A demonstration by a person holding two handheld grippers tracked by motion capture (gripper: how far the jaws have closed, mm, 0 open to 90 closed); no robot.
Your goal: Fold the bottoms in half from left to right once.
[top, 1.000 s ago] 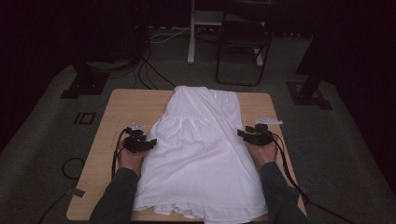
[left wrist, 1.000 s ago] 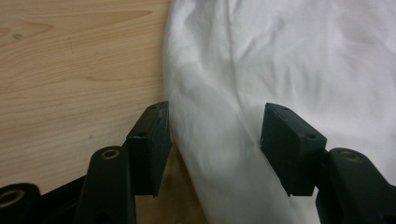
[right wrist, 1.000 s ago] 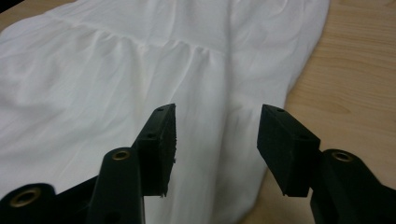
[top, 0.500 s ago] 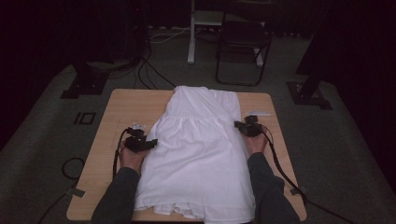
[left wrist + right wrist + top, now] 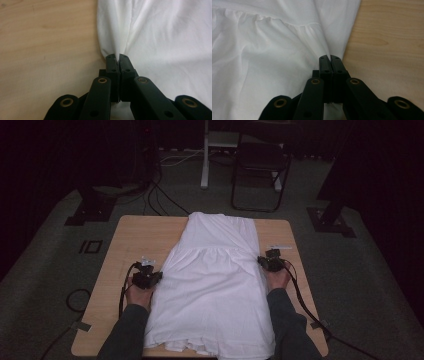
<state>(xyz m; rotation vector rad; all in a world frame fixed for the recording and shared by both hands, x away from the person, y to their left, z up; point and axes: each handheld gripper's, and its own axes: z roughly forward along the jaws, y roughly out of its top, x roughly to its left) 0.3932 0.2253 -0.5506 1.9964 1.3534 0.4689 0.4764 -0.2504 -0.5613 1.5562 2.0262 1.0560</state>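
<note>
A white dress (image 5: 215, 280) lies flat along the wooden table (image 5: 135, 240), its top toward the far edge and its hem at the near edge. My left gripper (image 5: 156, 278) is at the dress's left side edge, shut on a pinch of the white fabric (image 5: 117, 47). My right gripper (image 5: 262, 261) is at the right side edge near the gathered waist seam (image 5: 274, 22), shut on the fabric there (image 5: 329, 50). A hand holds each gripper from the near side.
A black folding chair (image 5: 260, 165) and a white stand post (image 5: 205, 155) are on the floor beyond the table. Black stand feet (image 5: 92, 205) (image 5: 330, 217) sit at the far corners. Cables (image 5: 300, 295) trail from both grippers over the tabletop.
My right gripper has moved inward to the left with the dress's side edge, narrowing the dress. The left gripper has barely shifted.
</note>
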